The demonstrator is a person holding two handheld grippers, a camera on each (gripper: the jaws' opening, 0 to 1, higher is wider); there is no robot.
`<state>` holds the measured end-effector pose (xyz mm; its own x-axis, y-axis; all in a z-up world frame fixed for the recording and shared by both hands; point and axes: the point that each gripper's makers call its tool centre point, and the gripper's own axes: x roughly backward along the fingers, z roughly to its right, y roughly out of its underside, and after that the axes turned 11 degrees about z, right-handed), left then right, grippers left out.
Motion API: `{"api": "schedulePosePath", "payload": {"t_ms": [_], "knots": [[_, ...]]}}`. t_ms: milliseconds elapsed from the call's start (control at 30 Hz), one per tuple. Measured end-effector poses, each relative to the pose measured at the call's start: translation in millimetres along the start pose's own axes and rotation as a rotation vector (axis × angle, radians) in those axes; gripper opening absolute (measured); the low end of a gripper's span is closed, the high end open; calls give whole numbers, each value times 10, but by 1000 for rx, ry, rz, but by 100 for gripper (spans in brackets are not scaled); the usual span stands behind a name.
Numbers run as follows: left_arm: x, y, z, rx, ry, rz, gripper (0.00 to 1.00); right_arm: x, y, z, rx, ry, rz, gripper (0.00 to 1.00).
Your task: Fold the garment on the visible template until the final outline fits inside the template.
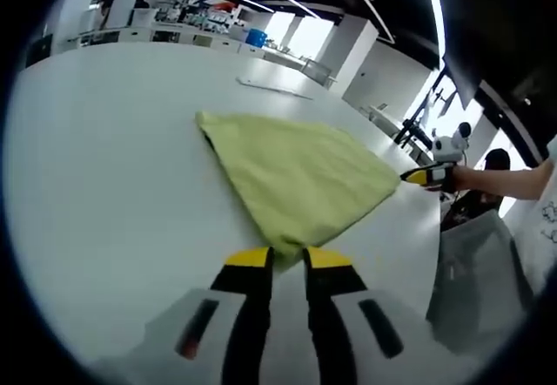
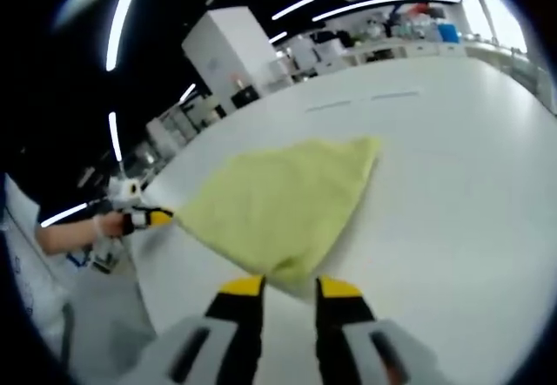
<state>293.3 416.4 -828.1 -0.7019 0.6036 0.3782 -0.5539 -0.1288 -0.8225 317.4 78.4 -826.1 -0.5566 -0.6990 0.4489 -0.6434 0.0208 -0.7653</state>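
Both grippers low over white table, reaching in from opposite sides at near corners of yellow-green cloth. Left gripper: jaws a narrow gap apart, cloth corner between tips, prob. pinched. Right gripper: same w/ its corner, grip hard to confirm. Cloth spread flat mid-table. Hand behind the far left gripper.

A yellow-green cloth is lying spread on a white table, its surface mostly flat with soft wrinkles. Its outline is tapering toward corners, giving a roughly triangular look. In the right gripper view the cloth is being seen with its near corner lifted slightly off the tabletop.
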Motion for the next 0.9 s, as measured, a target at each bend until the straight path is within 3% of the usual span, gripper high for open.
{"api": "schedulePosePath", "payload": {"t_ms": [167,367,500,900], "knots": [[-16,25,7,22,3,-4,3,-3,32,-27,-9,-6,-4,12],[-30,18,-2,27,2,-1,1,-48,66,-5,-14,-6,-7,10],[-27,22,-17,24,5,-4,0,-48,50,-16,15,-7,-9,0],[34,-2,-84,5,-2,-24,0,70,8,132,59,17,-26,0]]}}
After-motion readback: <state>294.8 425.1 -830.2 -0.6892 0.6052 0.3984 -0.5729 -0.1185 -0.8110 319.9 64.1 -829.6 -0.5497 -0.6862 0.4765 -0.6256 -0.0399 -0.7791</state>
